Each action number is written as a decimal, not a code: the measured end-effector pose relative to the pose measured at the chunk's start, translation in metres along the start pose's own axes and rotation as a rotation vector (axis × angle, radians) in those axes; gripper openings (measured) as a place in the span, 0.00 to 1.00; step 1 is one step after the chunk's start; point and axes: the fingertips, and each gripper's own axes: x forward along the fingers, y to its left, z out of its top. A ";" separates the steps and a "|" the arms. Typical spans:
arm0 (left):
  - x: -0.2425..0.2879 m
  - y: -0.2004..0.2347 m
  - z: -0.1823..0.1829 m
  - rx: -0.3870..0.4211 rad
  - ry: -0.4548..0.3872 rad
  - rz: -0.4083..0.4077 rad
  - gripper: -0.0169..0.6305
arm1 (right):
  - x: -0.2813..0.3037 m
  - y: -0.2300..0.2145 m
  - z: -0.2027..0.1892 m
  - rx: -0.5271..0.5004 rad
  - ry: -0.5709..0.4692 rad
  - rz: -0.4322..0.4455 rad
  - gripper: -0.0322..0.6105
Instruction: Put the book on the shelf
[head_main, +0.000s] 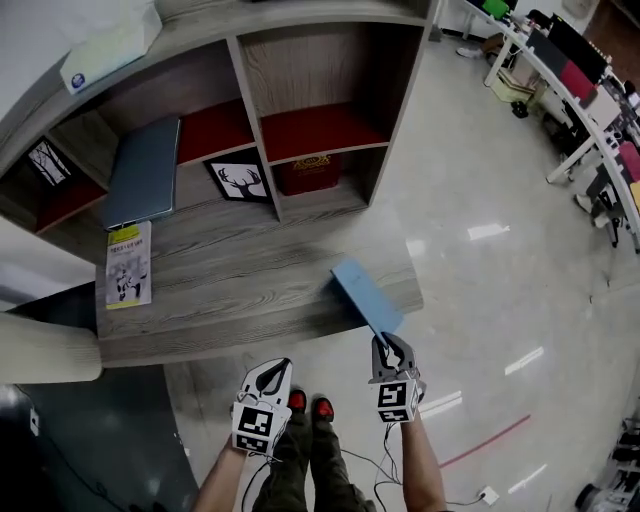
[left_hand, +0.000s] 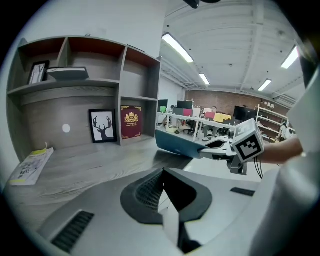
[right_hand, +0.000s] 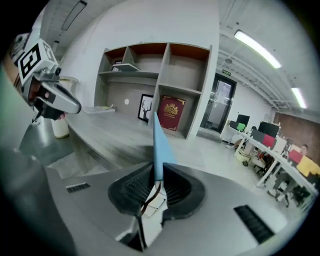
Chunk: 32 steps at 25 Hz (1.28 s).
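Observation:
A thin blue book (head_main: 365, 292) sticks out over the front right corner of the wooden counter (head_main: 230, 275), with my right gripper (head_main: 389, 347) shut on its near edge. In the right gripper view the blue book (right_hand: 158, 145) stands edge-on between the pads, pointing at the shelf unit (right_hand: 162, 75). The left gripper view shows the blue book (left_hand: 177, 142) just above the counter, held by the right gripper (left_hand: 220, 147). My left gripper (head_main: 273, 372) hangs beside it, below the counter edge, with its jaws together and nothing in them. The shelf unit (head_main: 258, 120) has open compartments behind the counter.
A grey-blue book (head_main: 143, 170) leans in a left compartment. A yellow-and-white booklet (head_main: 128, 262) lies on the counter's left. A framed deer picture (head_main: 240, 180) and a red box (head_main: 308, 172) stand at the back. Office desks (head_main: 580, 80) line the far right.

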 end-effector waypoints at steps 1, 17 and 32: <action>-0.003 0.001 0.005 0.003 -0.007 0.003 0.04 | -0.003 0.000 0.003 0.046 -0.011 0.011 0.15; -0.049 -0.003 0.062 0.029 -0.109 0.054 0.04 | -0.055 -0.006 0.036 0.639 -0.109 0.098 0.15; -0.116 -0.004 0.121 0.037 -0.214 0.136 0.04 | -0.143 0.000 0.156 0.614 -0.339 0.149 0.15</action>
